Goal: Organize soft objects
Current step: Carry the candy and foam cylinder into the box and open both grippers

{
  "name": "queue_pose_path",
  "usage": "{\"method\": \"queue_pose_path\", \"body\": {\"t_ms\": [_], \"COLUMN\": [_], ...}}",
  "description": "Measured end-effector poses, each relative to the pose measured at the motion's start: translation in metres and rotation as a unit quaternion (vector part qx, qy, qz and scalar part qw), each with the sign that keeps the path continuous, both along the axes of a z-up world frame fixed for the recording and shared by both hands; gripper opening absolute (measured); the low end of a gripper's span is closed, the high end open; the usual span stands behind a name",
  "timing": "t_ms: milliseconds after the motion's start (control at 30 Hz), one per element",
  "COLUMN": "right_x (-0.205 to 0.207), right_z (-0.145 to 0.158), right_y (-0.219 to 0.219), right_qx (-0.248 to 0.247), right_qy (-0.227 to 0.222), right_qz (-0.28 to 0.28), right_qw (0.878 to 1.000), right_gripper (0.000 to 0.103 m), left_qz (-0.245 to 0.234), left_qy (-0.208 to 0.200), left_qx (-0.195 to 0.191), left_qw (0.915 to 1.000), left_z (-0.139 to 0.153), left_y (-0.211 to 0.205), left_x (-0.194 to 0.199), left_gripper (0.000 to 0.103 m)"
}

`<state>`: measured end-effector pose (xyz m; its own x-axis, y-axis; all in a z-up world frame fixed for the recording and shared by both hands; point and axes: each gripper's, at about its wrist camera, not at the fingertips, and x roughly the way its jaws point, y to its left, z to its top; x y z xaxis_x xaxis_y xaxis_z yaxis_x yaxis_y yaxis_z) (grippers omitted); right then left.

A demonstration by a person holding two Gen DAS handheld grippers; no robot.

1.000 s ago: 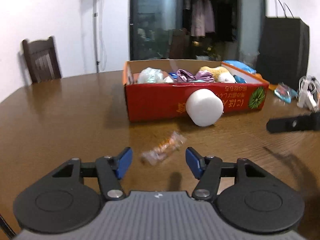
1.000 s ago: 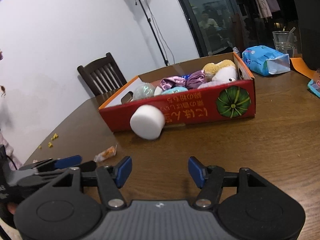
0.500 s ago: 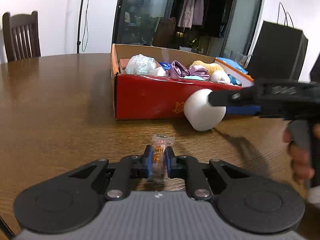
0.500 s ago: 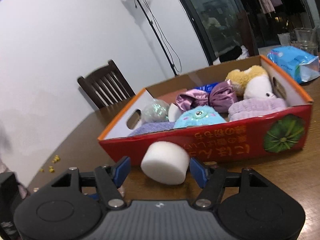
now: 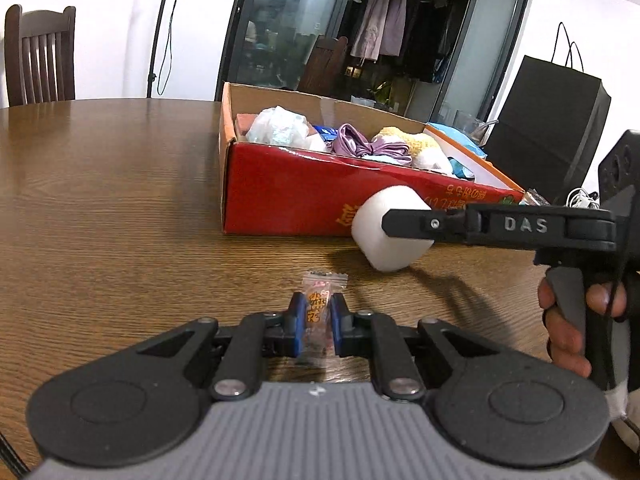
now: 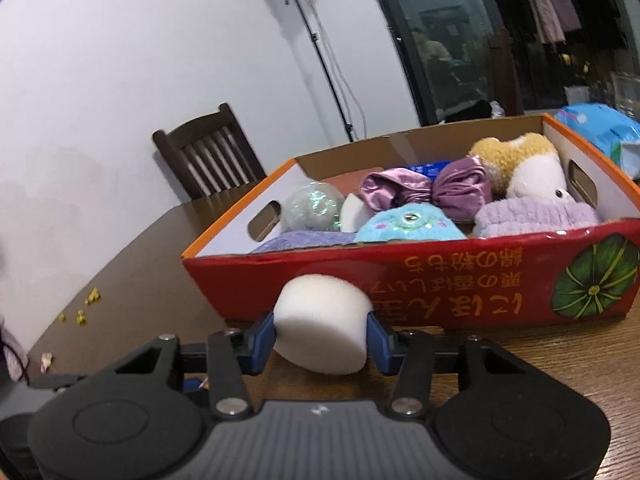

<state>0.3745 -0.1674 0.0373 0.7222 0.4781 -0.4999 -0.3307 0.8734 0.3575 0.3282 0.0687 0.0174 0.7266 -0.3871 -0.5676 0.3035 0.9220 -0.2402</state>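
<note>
A red cardboard box (image 5: 288, 196) stands on the wooden table and holds several soft things: a purple bow (image 6: 428, 190), a blue plush (image 6: 408, 226), a yellow and white plush (image 6: 520, 164). My left gripper (image 5: 316, 320) is shut on a small clear candy packet (image 5: 318, 304) low over the table in front of the box. My right gripper (image 6: 322, 338) is shut on a white foam cylinder (image 6: 324, 328) that leans against the box's front wall (image 6: 460, 280). The cylinder (image 5: 384, 248) and the right gripper also show in the left wrist view.
A wooden chair (image 6: 208, 160) stands at the table's far side. A blue tissue pack (image 6: 600, 128) lies behind the box. A black bag (image 5: 548, 120) stands at the right. Small yellow crumbs (image 6: 84, 310) lie near the table's left edge.
My left gripper moved to the candy packet and shut on it. My right gripper moved up to the foam cylinder and its fingers closed onto its sides.
</note>
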Motion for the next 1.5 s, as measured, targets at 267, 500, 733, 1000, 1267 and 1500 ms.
{"method": "queue_pose_path", "body": {"t_ms": [267,500,733,1000,1267,1500], "right_x": [-0.038,-0.088,-0.122,-0.058,0.088,0.144], "right_z": [0.015,0.023,0.036,0.063,0.069,0.039], "right_y": [0.001,-0.044,-0.093,-0.111,-0.079,-0.043], "right_qx": [0.002,-0.001,-0.002,0.009,-0.071,-0.183], "right_qy": [-0.021,-0.031,-0.06,-0.087,-0.063,-0.015], "right_qz": [0.034,-0.004,-0.047,-0.031,-0.01,0.003], "right_qw": [0.999,1.0,0.997,0.996,0.995,0.983], "right_gripper": [0.047,0.047,0.047,0.048,0.048,0.051], "left_qz": [0.009,0.006,0.013,0.016,0.048,-0.002], "left_qy": [-0.008,-0.045,-0.083,-0.077,0.002,0.036], "left_qx": [-0.009,-0.063,-0.11,-0.058,0.009,0.082], "left_qw": [0.9999,0.997,0.9903,0.9952,0.9988,0.996], "left_z": [0.005,0.037,0.069,0.102,0.074,0.019], "left_y": [0.001,-0.003,-0.015,-0.042,-0.063,-0.094], "left_x": [-0.003,-0.043,-0.058,0.035,0.164,0.175], "left_gripper": [0.013,0.013,0.013,0.013,0.014,0.016]}}
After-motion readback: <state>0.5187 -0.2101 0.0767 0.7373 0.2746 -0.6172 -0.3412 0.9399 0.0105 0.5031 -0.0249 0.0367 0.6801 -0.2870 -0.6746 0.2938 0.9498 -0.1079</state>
